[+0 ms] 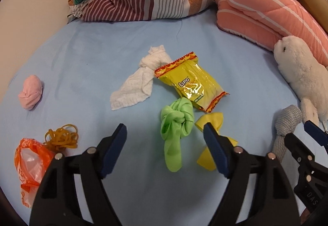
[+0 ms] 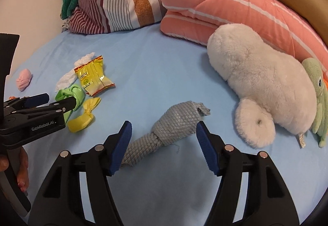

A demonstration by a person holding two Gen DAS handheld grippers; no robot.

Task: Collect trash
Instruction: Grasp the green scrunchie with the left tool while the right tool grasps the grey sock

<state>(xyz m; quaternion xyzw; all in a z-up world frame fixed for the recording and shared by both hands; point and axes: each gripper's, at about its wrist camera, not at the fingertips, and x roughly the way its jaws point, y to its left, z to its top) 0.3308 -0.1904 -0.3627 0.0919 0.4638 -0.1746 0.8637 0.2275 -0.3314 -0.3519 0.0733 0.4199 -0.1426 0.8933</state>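
Both grippers hover over the light blue bed sheet (image 1: 102, 52). The left gripper (image 1: 165, 133) has its fingers released, spread wide, and the knotted green cloth (image 1: 177, 121) lies between them untouched, with a yellow wrapper (image 1: 211, 121) just beside it and the yellow Lipo snack packet (image 1: 192, 84) behind. The right gripper (image 2: 163, 131) is released too, its fingers apart either side of a grey quilted cloth (image 2: 170, 125) on the sheet. An orange plastic bag (image 1: 28, 162) sits far left, by some rubber bands (image 1: 61, 137)
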